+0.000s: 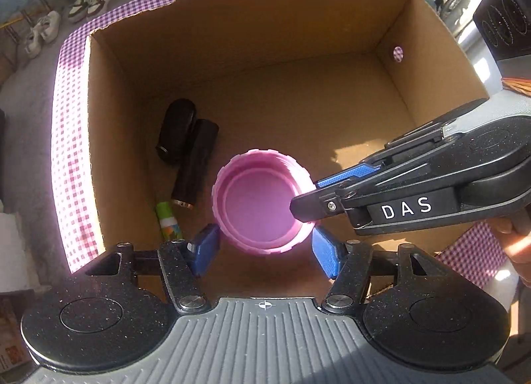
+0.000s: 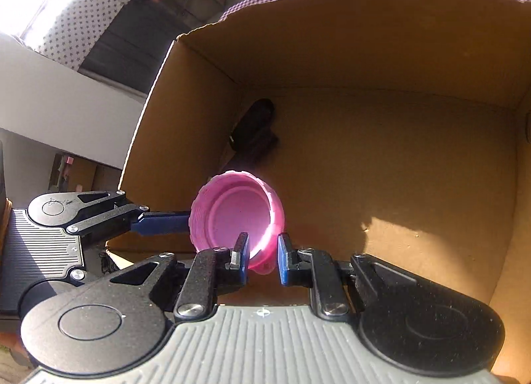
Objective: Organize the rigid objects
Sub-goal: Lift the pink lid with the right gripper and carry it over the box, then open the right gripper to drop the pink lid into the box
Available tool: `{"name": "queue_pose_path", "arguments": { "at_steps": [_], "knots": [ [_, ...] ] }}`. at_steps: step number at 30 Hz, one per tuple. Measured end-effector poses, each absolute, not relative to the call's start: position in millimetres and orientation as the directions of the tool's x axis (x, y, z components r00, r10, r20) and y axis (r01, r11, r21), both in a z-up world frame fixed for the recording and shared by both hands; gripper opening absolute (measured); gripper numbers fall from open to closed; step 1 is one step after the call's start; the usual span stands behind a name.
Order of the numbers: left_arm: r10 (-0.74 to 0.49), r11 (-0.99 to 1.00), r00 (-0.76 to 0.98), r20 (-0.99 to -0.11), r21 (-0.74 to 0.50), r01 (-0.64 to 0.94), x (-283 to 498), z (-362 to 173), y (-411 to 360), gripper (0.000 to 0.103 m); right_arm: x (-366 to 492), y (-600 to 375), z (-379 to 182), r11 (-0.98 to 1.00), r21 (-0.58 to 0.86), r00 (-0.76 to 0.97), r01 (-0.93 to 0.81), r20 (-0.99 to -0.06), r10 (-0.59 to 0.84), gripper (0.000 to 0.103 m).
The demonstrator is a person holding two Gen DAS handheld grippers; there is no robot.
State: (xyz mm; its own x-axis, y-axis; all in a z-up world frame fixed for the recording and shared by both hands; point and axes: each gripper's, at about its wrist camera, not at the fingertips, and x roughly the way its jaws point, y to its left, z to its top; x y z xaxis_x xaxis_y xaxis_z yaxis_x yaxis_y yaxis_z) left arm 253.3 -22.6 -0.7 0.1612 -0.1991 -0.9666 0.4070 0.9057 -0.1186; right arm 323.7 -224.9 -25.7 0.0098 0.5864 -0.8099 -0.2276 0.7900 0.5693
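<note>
From the left wrist camera, a big cardboard box (image 1: 139, 92) sits on a purple checked cloth (image 1: 66, 151). A pink lid (image 1: 262, 201) is over the floor of the box, with its hollow side facing up. The left gripper (image 1: 265, 248) has its two blue pads spread wide, one on each side of the lid and not touching it. The right gripper (image 1: 307, 196) comes in from the right and pinches the lid's rim, one finger inside the lid and one outside. Two dark tubes (image 1: 189, 155) lie side by side near the left wall. A small green and white stick (image 1: 167, 219) lies just beside them.

From the right wrist camera, the pink lid (image 2: 237, 218) is tilted. The right gripper (image 2: 262, 256) has its blue pads closed on the lid's near rim. The left gripper (image 2: 159, 223) reaches in from the left; only one blue finger shows, so its grip is hard to tell here. The dark tubes (image 2: 255, 131) lie in the far left corner of the cardboard box (image 2: 398, 52), though they look blurry here.
</note>
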Motion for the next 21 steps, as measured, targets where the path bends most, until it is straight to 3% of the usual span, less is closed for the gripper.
{"name": "queue_pose_path", "arguments": {
  "at_steps": [9, 16, 21],
  "knots": [
    [-0.177, 0.895, 0.113, -0.978, -0.112, 0.432, 250, -8, -22, 0.072, 333, -216, -49, 0.788, 0.583, -0.103, -0.197, -0.812, 0.575, 0.021],
    [-0.197, 0.897, 0.128, -0.972, -0.126, 0.424, 243, 2, -20, 0.082, 334, -218, -46, 0.792, 0.578, -0.091, -0.197, -0.815, 0.572, 0.023],
    [-0.221, 0.898, 0.176, -0.959, -0.129, 0.421, 241, 21, -22, 0.082, 330, -232, -31, 0.757, 0.626, -0.022, -0.185, -0.773, 0.634, 0.023]
  ]
}}
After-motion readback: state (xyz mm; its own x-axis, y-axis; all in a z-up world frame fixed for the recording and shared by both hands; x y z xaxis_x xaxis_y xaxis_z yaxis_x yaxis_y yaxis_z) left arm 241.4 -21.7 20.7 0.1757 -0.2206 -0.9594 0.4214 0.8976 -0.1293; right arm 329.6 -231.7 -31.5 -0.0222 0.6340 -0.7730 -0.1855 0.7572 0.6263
